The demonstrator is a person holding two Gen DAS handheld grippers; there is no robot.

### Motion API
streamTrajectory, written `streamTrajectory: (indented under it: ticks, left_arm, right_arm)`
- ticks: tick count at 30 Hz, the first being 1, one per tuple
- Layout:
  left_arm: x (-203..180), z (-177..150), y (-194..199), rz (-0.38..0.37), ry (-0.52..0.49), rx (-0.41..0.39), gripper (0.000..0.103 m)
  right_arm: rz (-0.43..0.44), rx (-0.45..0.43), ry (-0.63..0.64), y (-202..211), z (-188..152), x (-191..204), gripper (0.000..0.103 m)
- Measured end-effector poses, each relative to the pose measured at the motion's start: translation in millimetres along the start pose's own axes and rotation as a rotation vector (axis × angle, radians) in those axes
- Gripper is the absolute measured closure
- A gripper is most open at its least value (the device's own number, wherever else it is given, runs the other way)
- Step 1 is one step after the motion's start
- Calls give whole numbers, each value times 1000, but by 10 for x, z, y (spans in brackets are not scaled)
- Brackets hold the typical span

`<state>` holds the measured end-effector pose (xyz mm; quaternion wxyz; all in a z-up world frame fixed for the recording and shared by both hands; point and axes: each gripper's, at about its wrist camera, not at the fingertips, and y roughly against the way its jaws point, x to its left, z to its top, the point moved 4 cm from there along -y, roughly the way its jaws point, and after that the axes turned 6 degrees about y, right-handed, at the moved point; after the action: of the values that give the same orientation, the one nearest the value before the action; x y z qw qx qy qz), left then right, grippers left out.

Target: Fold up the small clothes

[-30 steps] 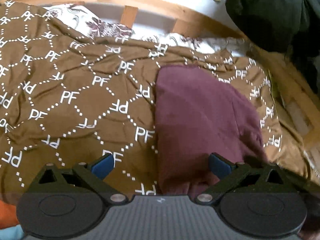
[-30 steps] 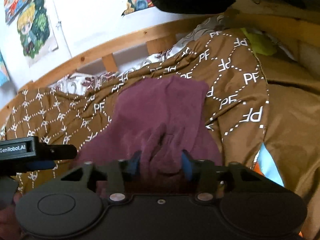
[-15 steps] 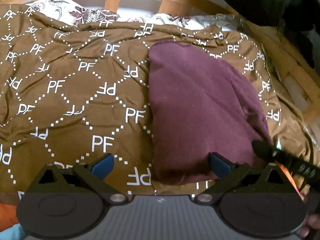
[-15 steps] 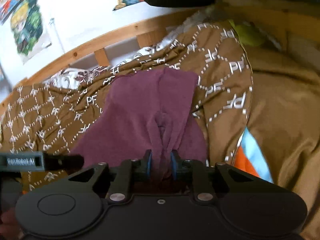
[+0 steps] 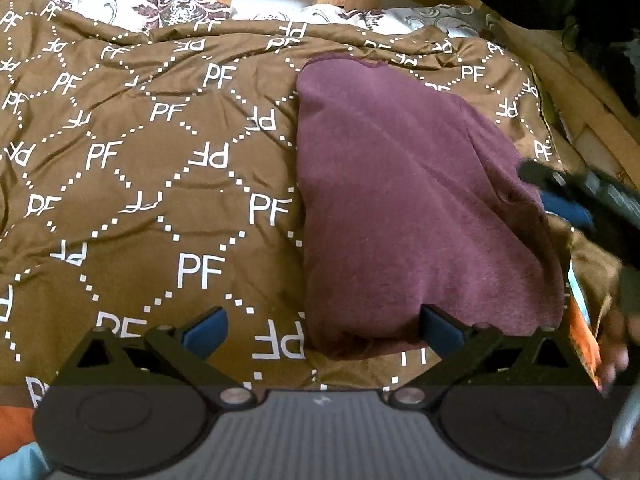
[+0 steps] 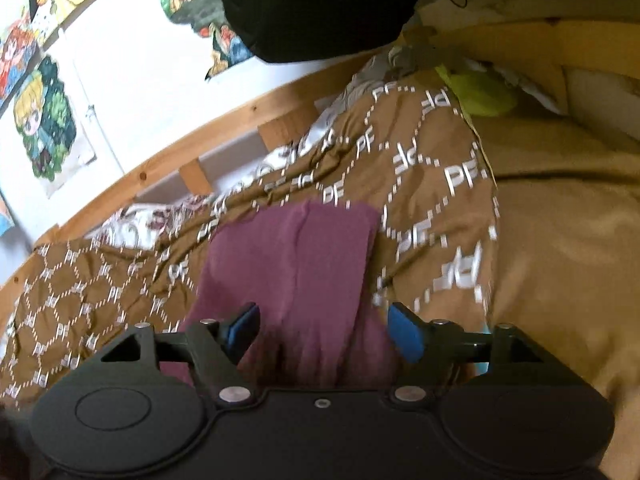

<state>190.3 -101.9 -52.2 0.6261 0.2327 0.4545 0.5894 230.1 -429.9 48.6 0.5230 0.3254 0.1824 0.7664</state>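
Brown bedspread with its white PF lettering covers the bed, rumpled up toward the wooden bed rail, and a floral pillow peeks out along the far edge. Cartoon posters hang on the white wall, a big black bundle looms over the head of the bed, and something lime green is tucked by the frame on the right side (too blurred to name). Nothing lies on top of the garment, though the other device crowds its right edge in the left wrist view. Left tool hovers low over the near edge of the bed, blue pads spread wide, gripping nothing, one pad over bare bedspread and the other just at the garment's near hem. Right tool sits right over the near end of the cloth, jaws parted on either side of a raised fold; whether the pads touch it I cannot tell. And the maroon garment itself: lying on the bedspread, right of the middle, folded into a long narrow shape running away toward the pillow, straight left edge, softly rounded right side, a lengthwise crease down its middle, the near end a bit bunched.
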Motion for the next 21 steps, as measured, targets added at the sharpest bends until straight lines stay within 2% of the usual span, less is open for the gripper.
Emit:
streamTrajectory:
  ticks: [1, 2, 3, 4, 6, 8, 11, 13, 17, 21]
  left_arm:
    - [-2, 1, -3, 2, -2, 1, 0]
    - [-4, 0, -3, 4, -5, 1, 0]
    - [-5, 0, -1, 6, -9, -2, 0]
    - [-7, 2, 6, 6, -13, -7, 0]
    - [-16, 8, 23, 8, -26, -21, 0]
    - [-33, 15, 33, 10, -38, -36, 0]
    - [-71, 12, 7, 14, -45, -46, 0]
    - [-95, 3, -21, 21, -52, -45, 0]
    - [-131, -5, -38, 34, -71, -54, 0]
    - [-141, -6, -44, 34, -68, -53, 0]
  right_arm:
    - [-9, -2, 2, -91, 54, -16, 42]
    - [-17, 1, 2, -187, 97, -28, 54]
    - [-25, 8, 14, -294, 133, -32, 61]
    - [-56, 5, 46, -370, 147, -17, 74]
    - [-132, -20, 160, -447, 128, 63, 84]
    - [-148, -50, 255, -447, 73, 165, 91]
    - [-148, -113, 433, -383, 31, 347, 92]
    - [-124, -147, 504, -326, 3, 451, 92]
    - [-91, -180, 614, -268, -58, 603, 92]
    - [-120, -182, 682, -275, -70, 612, 92]
